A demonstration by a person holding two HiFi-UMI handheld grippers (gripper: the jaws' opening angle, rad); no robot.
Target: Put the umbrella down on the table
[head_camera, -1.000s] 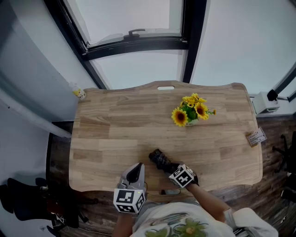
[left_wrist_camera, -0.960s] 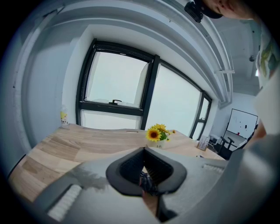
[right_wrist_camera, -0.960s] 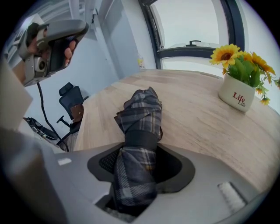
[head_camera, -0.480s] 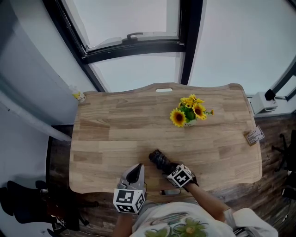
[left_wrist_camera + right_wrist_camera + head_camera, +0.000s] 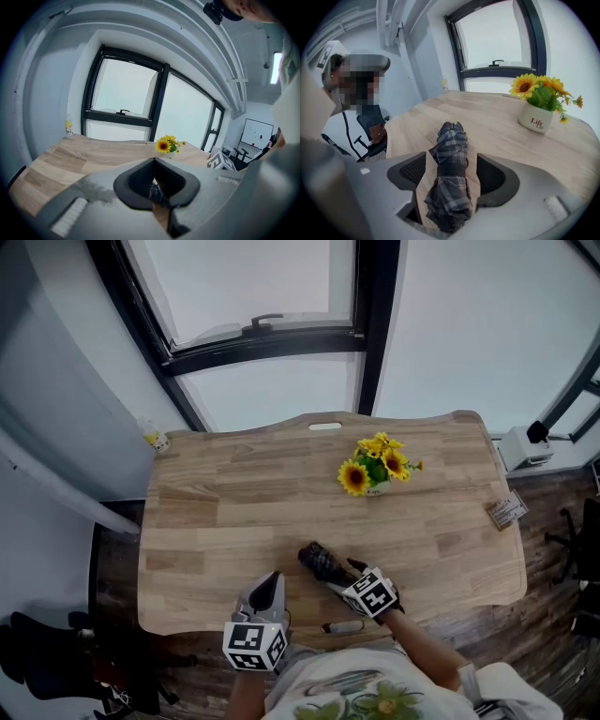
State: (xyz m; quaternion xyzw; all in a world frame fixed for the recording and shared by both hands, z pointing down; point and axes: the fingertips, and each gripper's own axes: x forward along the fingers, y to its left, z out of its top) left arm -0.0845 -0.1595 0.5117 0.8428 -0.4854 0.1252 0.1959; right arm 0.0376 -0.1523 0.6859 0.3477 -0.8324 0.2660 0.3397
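A folded dark plaid umbrella (image 5: 320, 563) (image 5: 450, 173) lies on the wooden table (image 5: 225, 512) near its front edge, its tip pointing away from me. My right gripper (image 5: 339, 576) (image 5: 452, 161) hovers just above its near end. The jaws are opening and stand wide on either side of the umbrella, and the pads (image 5: 412, 171) do not touch the cloth. My left gripper (image 5: 270, 581) (image 5: 153, 161) rests over the front edge to the umbrella's left, with its jaws together and nothing gripped. A sliver of the umbrella (image 5: 157, 193) shows past them.
A white pot of sunflowers (image 5: 373, 470) (image 5: 536, 105) stands at the back right of the table. A small yellow bottle (image 5: 151, 438) sits at the back left corner, a card (image 5: 502, 513) at the right edge. A small grey object (image 5: 342, 625) lies at the front edge.
The right gripper's jaws have spread apart off the umbrella and the gripper has lifted a little. The umbrella stays flat on the table. The left gripper has hardly moved.
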